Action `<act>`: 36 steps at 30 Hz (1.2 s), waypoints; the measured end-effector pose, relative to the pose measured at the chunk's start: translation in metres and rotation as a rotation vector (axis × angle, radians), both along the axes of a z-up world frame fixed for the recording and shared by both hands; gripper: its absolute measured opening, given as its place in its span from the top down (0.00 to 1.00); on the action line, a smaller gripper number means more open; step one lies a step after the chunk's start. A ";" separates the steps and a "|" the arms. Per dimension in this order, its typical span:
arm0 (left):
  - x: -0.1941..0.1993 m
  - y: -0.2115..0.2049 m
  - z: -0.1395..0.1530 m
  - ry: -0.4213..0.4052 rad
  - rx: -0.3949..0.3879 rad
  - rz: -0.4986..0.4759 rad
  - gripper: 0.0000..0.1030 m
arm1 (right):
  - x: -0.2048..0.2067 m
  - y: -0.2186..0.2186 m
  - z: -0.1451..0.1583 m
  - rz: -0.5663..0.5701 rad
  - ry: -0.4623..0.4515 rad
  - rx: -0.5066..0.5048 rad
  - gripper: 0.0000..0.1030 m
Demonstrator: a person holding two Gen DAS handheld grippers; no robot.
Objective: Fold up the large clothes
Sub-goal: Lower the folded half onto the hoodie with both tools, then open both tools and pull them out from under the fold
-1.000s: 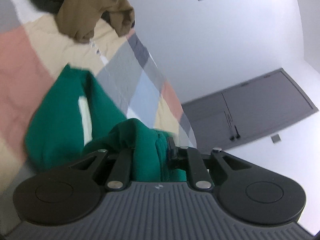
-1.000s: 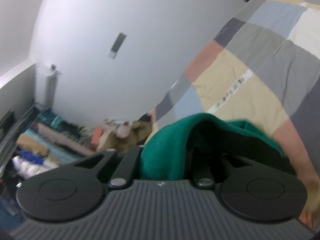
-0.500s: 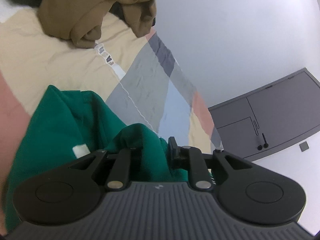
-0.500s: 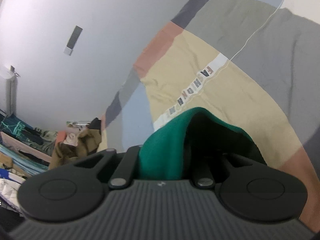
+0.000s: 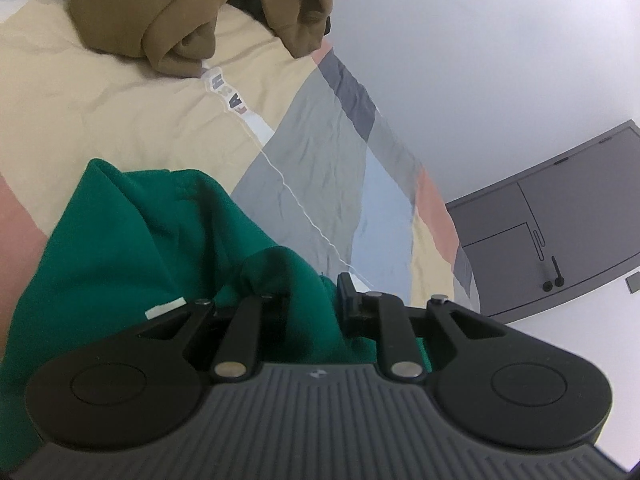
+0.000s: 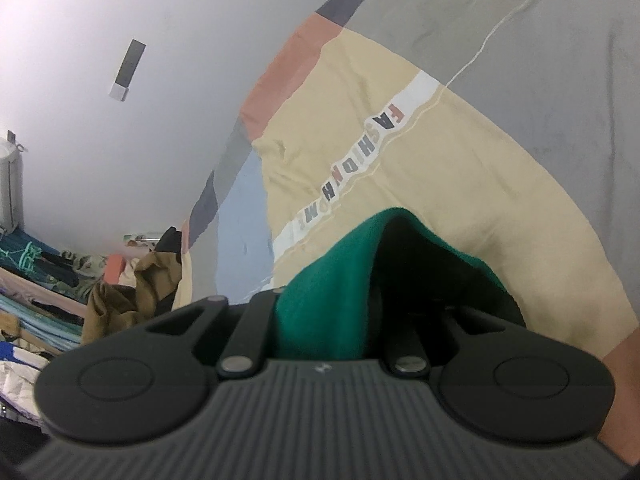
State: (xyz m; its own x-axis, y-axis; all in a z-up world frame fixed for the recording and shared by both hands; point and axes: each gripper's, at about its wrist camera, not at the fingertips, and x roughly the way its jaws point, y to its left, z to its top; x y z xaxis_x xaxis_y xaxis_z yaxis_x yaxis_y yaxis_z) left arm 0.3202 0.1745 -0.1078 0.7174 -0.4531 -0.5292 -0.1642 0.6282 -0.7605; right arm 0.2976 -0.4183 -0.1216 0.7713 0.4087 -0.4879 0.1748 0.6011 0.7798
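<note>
Left gripper (image 5: 310,300): jaws drawn close, pinching a bunched fold of the green sweatshirt (image 5: 132,248). The cloth swells up between the two black arms and hides the left fingertip; the right fingertip shows dark just beside the fold. From that pinch the garment runs off to the left and lies on the bed, a small white tag showing near its lower edge.

Right gripper (image 6: 356,300): jaws nearly together, clamped on another part of the same green sweatshirt (image 6: 328,280). The fabric rises from between them in a peaked hump with a dark hollow on its right side. The fingertips are buried in cloth, so the exact contact is hard to see; it appears to be a firm pinch.

Bed: covered by a patchwork quilt (image 5: 120,100) in cream, grey, pale blue and salmon blocks. A white strip crosses the cream block with the letters "FASHION HOME" (image 6: 352,168), readable in the right wrist view and partly in the left.

A brown garment (image 5: 192,12) lies crumpled on the quilt at the far side, well apart from the green one. The right wrist view shows it too, beside a heap of mixed clothes (image 6: 36,280) past the bed's edge.

A grey door (image 5: 540,236) stands in the white wall beyond the bed.
</note>
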 end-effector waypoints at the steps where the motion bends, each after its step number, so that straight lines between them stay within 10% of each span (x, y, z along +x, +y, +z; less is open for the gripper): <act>1: -0.004 -0.001 0.004 -0.004 0.012 -0.008 0.79 | -0.002 0.001 0.003 0.001 -0.003 -0.006 0.85; 3: -0.008 -0.003 0.008 -0.002 0.027 -0.024 0.74 | -0.006 0.006 0.011 0.012 -0.016 -0.051 0.83; 6: -0.016 -0.008 0.014 -0.004 -0.006 -0.058 0.41 | -0.013 0.012 0.022 0.031 -0.034 -0.121 0.73; 11: -0.048 -0.025 0.046 -0.078 0.132 -0.057 0.35 | -0.034 0.024 0.042 0.043 -0.062 -0.189 0.36; 21: -0.144 -0.049 0.106 -0.321 0.428 -0.019 0.27 | -0.111 0.065 0.088 -0.006 -0.195 -0.489 0.35; 36: -0.190 -0.066 0.096 -0.372 0.397 -0.171 0.25 | -0.168 0.028 0.100 -0.163 -0.239 -0.424 0.20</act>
State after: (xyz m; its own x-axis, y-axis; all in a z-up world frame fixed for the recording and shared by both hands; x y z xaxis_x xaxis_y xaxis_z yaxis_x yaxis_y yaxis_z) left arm 0.1300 0.1087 -0.0117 0.8217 -0.3972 -0.4086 0.1987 0.8717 -0.4479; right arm 0.1295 -0.3903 -0.0211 0.9189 0.0782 -0.3867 0.1390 0.8532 0.5027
